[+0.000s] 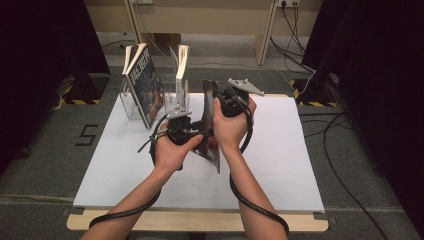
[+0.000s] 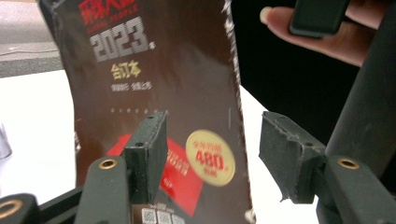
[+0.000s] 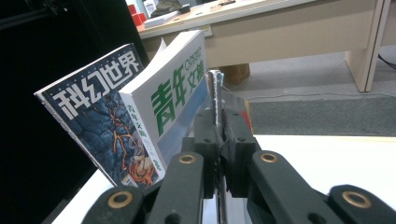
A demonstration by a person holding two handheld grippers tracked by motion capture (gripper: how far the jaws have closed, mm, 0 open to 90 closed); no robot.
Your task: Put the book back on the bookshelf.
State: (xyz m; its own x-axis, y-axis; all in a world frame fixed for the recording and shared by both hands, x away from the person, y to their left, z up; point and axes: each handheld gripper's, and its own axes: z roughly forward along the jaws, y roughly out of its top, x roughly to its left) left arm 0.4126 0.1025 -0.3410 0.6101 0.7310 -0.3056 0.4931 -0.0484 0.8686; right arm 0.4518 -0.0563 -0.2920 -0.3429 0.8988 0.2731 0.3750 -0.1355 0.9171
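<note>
A dark brown magazine stands on edge over the middle of the white table. My right gripper is shut on its upper part; in the right gripper view the thin edge of the magazine sits pinched between the jaws of that gripper. My left gripper is at the magazine's lower left. In the left gripper view the brown cover with gold and red print faces the open left gripper. Its right edge lies between the pads, which do not press on it.
A clear rack at the table's back left holds a blue magazine and a white one with green lettering, both leaning. A wooden desk stands behind. Cables lie on the floor to the right.
</note>
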